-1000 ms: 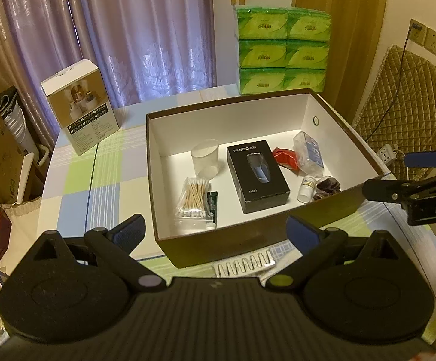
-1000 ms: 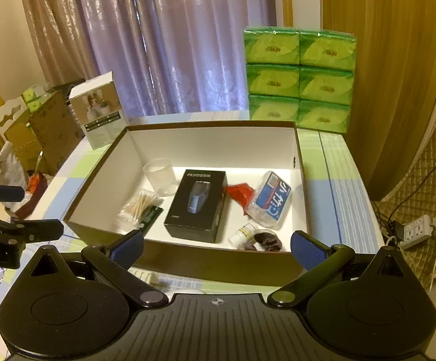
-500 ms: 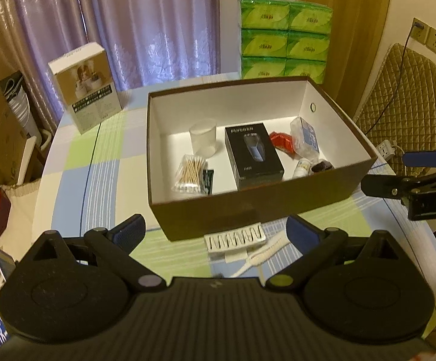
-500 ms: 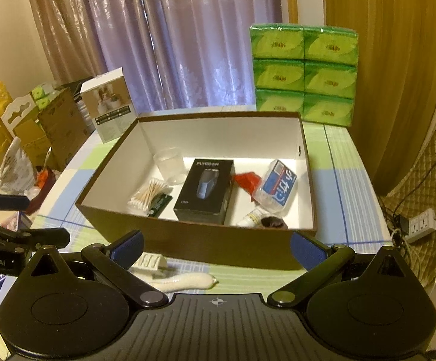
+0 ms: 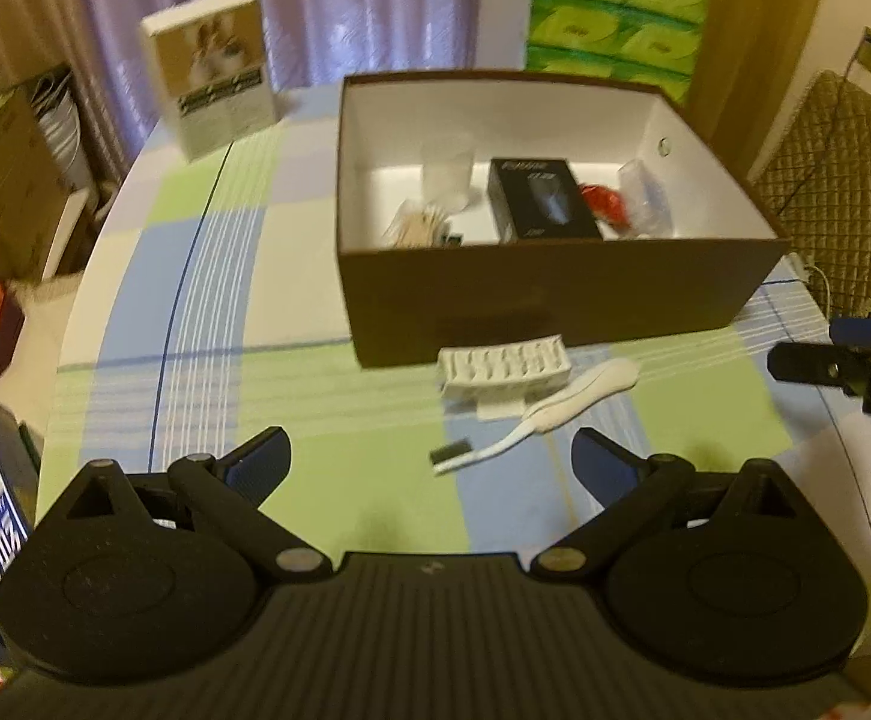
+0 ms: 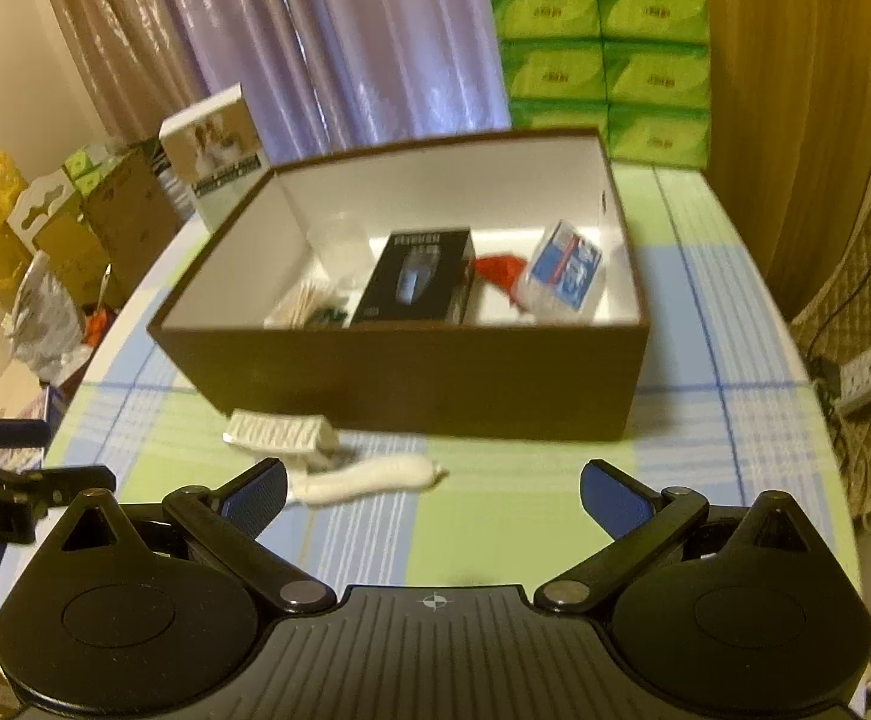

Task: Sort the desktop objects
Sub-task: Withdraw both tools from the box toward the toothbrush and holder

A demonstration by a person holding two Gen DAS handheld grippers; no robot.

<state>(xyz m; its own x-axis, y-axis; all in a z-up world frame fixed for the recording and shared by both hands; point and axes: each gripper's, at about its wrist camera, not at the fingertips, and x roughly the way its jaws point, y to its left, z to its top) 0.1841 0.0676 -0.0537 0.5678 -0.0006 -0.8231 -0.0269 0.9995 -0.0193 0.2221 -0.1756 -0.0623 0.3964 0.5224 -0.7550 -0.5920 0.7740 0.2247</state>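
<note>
- One brown box (image 5: 555,294), one white toothbrush (image 5: 546,414) and one white ridged tray (image 5: 504,365) near the table's (image 5: 207,276) front edge.
- Left gripper (image 5: 429,468) and right gripper (image 6: 432,495): jaws spread, empty.
- Both grippers have drawn back; the toothbrush now shows whole.

Both wrist views face the brown box (image 5: 555,294) (near side) — left and right.

A stack of green tissue packs (image 6: 603,63) is seen at the table's (image 5: 135,312) far edge, before purple curtains (image 6: 339,42). A white carton (image 5: 210,69) is stood upright at the far left. A quilted chair (image 5: 837,180) and a power strip (image 6: 867,381) are placed to the right.
</note>
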